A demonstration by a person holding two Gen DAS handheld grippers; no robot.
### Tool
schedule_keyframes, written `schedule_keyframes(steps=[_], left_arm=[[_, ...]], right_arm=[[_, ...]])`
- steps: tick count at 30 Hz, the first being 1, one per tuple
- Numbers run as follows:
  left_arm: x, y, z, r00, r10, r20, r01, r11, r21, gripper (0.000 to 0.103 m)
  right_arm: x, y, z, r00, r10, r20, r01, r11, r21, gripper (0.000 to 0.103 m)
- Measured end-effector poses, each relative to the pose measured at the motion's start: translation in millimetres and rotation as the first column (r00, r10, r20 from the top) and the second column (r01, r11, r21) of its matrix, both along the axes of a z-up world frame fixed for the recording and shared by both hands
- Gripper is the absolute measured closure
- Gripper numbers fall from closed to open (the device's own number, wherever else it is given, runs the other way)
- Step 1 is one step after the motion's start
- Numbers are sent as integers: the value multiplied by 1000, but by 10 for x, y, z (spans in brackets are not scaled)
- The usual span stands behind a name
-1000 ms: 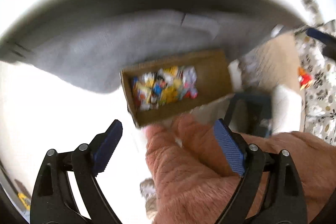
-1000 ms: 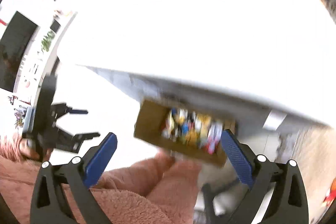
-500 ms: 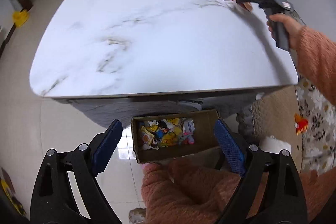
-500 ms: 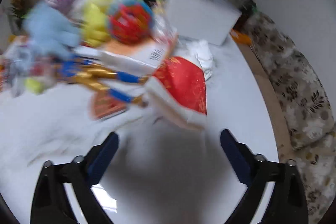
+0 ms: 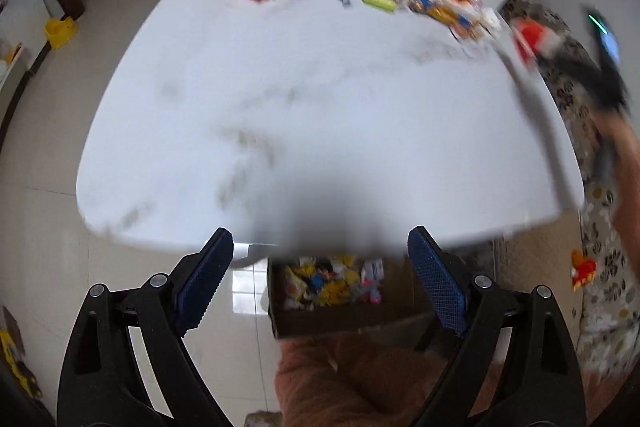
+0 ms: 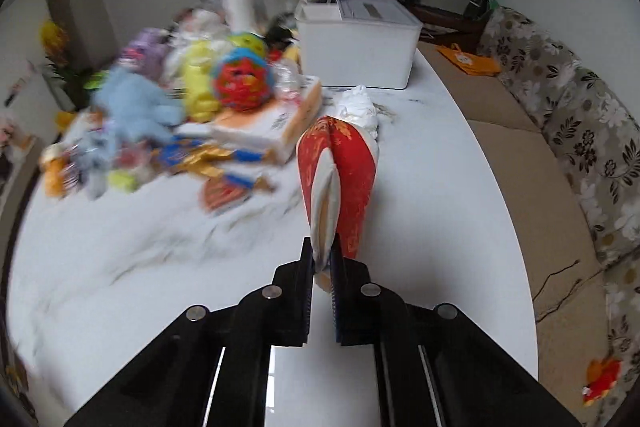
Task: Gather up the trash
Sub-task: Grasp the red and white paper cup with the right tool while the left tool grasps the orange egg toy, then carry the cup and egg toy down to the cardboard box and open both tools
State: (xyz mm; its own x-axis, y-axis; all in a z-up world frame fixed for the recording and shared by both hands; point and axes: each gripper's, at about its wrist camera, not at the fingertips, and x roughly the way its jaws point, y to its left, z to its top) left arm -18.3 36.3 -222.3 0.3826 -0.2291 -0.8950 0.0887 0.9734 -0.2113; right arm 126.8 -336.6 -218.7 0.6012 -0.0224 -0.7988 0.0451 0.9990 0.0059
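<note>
Right gripper point(image 6: 321, 269), open half a second ago, now clamped on the red paper cup point(image 6: 340, 183).
Left gripper point(image 5: 320, 279) gapes empty; the cup is to be carried to the cardboard box point(image 5: 344, 315), lower centre.

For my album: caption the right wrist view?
Right gripper pinches a red paper cup on the white table beside toys.

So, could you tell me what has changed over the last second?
The right gripper swung up from the cardboard box to the table and shut on the red paper cup. The left gripper rose, jaws open as before. The box, full of wrappers, stays on the floor.
</note>
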Motion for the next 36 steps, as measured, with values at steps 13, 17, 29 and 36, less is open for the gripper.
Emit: schedule_keyframes(steps=[13, 17, 29, 36], left_arm=[[2692, 617, -54, 925, 378, 28, -378, 926, -18, 16], [3077, 744, -309, 901, 424, -85, -428, 904, -24, 16], [3096, 646, -395, 948, 298, -108, -291, 953, 78, 55], [2100, 535, 124, 992, 112, 48, -116, 990, 86, 55]], right_arm=[[-1578, 733, 337, 995, 99, 27, -103, 970, 222, 93], [-1825, 828, 377, 996, 92, 21, -94, 972, 215, 92], [-1946, 1001, 220, 994, 105, -24, -97, 970, 222, 92], [-1740, 1276, 287, 974, 227, 0, -221, 950, 221, 92]])
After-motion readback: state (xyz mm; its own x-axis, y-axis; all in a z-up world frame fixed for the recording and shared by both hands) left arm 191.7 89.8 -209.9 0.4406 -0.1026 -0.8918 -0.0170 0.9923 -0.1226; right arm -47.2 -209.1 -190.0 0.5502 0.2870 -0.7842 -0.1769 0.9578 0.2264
